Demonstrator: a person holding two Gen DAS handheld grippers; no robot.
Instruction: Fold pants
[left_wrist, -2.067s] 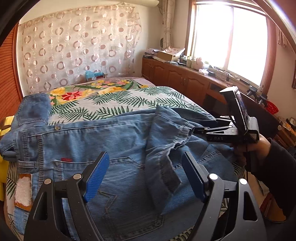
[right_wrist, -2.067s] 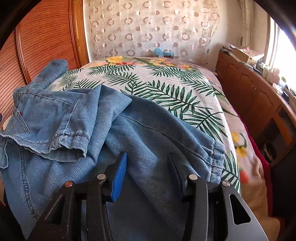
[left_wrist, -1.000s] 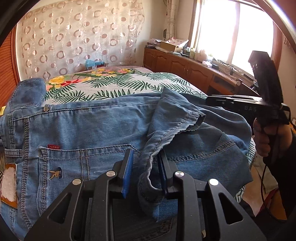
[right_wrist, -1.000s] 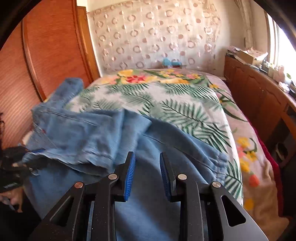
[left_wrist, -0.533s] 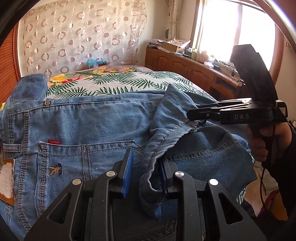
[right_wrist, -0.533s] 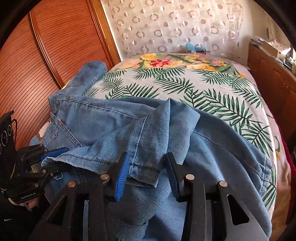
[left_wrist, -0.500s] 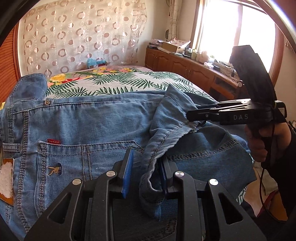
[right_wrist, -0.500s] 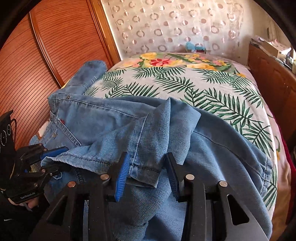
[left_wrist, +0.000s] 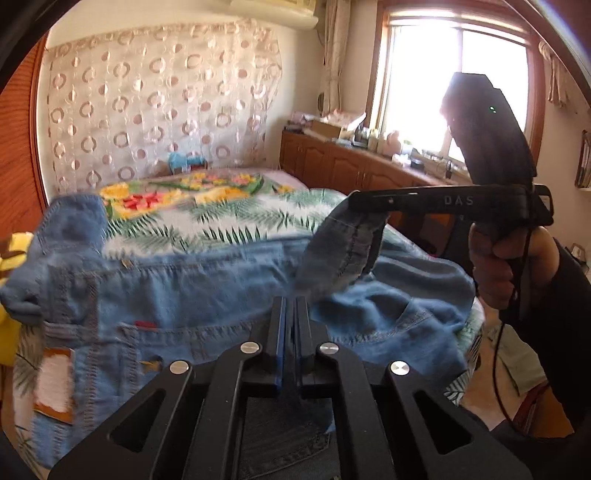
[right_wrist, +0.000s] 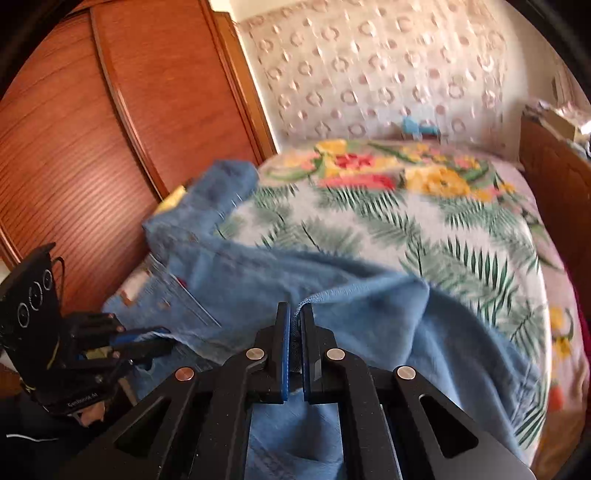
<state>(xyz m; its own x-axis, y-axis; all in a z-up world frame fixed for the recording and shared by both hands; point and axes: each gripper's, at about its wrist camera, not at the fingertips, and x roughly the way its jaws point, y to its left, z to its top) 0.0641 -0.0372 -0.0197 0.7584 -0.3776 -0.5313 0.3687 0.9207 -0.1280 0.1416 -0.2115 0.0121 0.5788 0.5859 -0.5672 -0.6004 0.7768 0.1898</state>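
Denim pants (left_wrist: 207, 291) lie spread across the leaf-print bed (right_wrist: 436, 236). The left gripper (left_wrist: 290, 306) angles downward with its jaws pinched on a pant-leg hem (left_wrist: 343, 251), and the right gripper (right_wrist: 294, 314), also tilted down, clamps the same hem's other end. A hand (left_wrist: 495, 266) grips the right gripper's handle upright.

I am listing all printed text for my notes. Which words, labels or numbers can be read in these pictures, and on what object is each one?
"DAS": on the right gripper.
White lettering on the left gripper: too blurred to read.
Red tag on the jeans: unreadable.
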